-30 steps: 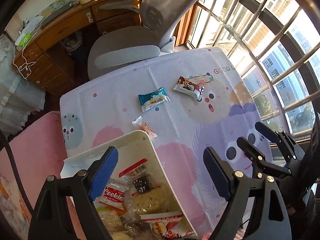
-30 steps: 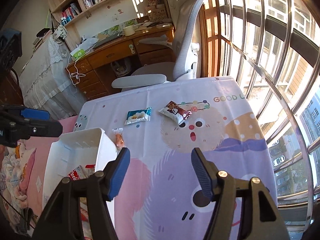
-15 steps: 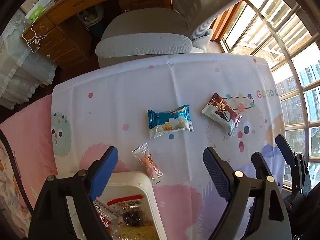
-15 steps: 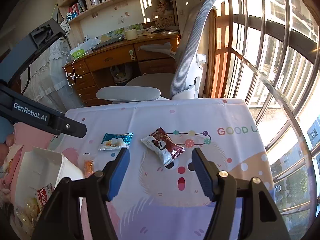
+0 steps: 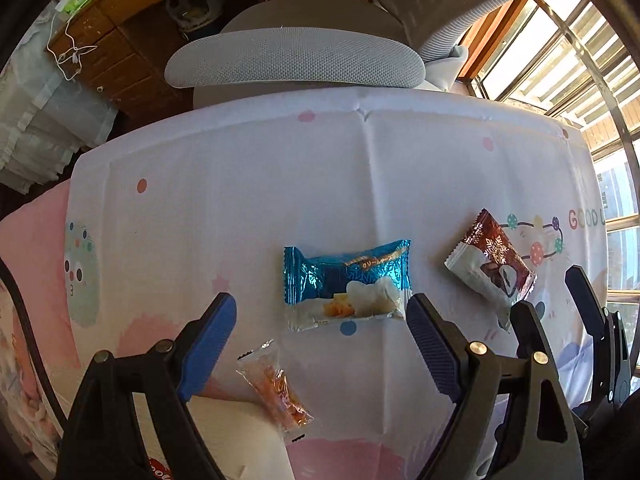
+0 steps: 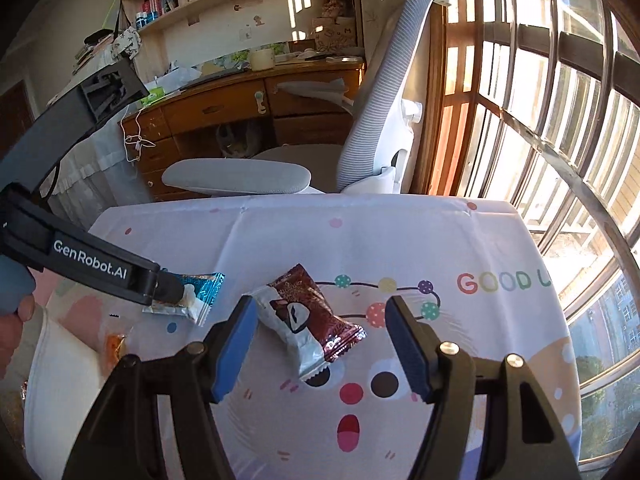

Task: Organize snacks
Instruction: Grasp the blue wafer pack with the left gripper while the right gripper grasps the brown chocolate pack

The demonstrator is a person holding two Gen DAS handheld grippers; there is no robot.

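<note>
Three snacks lie on the table: a blue packet, a brown packet and a small orange one just beside the white bin. Left hand-held gripper hangs spread over the blue packet. Right hand-held gripper, jaws just widened, brackets the brown packet without touching.

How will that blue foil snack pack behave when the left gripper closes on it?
The blue foil pack looks puffy and crinkled, so it will probably squash rather than resist. Its glossy film may slide on the tablecloth. It seems light, and its contents could crush.
</note>
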